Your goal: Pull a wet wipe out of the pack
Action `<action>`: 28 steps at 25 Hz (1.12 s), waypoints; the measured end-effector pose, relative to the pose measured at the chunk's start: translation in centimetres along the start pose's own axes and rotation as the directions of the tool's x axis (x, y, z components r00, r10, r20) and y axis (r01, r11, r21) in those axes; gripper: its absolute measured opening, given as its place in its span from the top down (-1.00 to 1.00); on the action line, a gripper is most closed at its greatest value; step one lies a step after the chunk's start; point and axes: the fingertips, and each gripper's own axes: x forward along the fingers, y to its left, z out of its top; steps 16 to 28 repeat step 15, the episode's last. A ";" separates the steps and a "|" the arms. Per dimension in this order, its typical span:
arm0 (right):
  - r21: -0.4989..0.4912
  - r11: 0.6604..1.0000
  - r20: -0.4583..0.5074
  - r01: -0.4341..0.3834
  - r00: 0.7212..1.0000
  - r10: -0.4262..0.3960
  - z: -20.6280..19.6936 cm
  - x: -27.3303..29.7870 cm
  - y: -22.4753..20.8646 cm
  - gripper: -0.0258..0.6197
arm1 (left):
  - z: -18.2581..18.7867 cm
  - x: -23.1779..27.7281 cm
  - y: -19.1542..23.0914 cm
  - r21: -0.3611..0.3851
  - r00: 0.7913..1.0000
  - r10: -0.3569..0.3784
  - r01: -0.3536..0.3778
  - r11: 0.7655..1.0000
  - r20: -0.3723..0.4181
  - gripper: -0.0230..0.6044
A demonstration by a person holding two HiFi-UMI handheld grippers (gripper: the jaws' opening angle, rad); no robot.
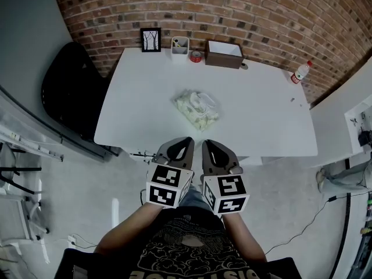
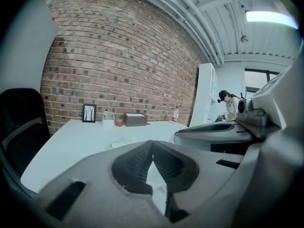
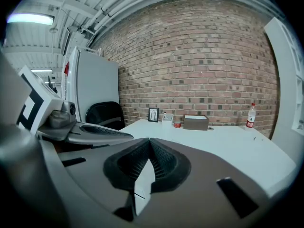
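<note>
Wipe pack (image 1: pixel 196 110) lies ahead of our left tongs (image 1: pixel 185 139) and right tongs (image 1: pixel 208 142), both closed, empty; we should pin it with one, pinch with the other.

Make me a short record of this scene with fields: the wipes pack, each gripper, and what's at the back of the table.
pack: wet wipe pack lies mid-table, untouched
surface: white table
left gripper: jaws together, empty, at the near table edge
right gripper: jaws together, empty, beside the left one
back edge: picture frame, white cup, brown box
far right: bottle
</note>
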 end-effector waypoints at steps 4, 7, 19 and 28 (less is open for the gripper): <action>-0.003 1.000 0.003 -0.001 1.000 0.001 0.0 -0.1 -0.2 0.87 | 0.1 0.0 -0.2 0.000 1.000 0.001 -0.001 1.000 0.005 0.89; -0.007 1.000 0.006 -0.003 1.000 0.003 0.0 -0.2 -0.3 0.87 | -0.1 0.0 -0.5 0.000 1.000 0.003 -0.003 1.000 0.008 0.89; -0.014 1.000 0.004 -0.006 1.000 0.006 0.1 -0.1 -0.3 0.87 | -0.3 0.1 -0.5 -0.005 1.000 0.001 -0.001 1.000 0.005 0.89; -0.014 1.000 0.004 -0.006 1.000 0.006 0.1 -0.1 -0.3 0.87 | -0.3 0.1 -0.5 -0.005 1.000 0.001 -0.001 1.000 0.005 0.89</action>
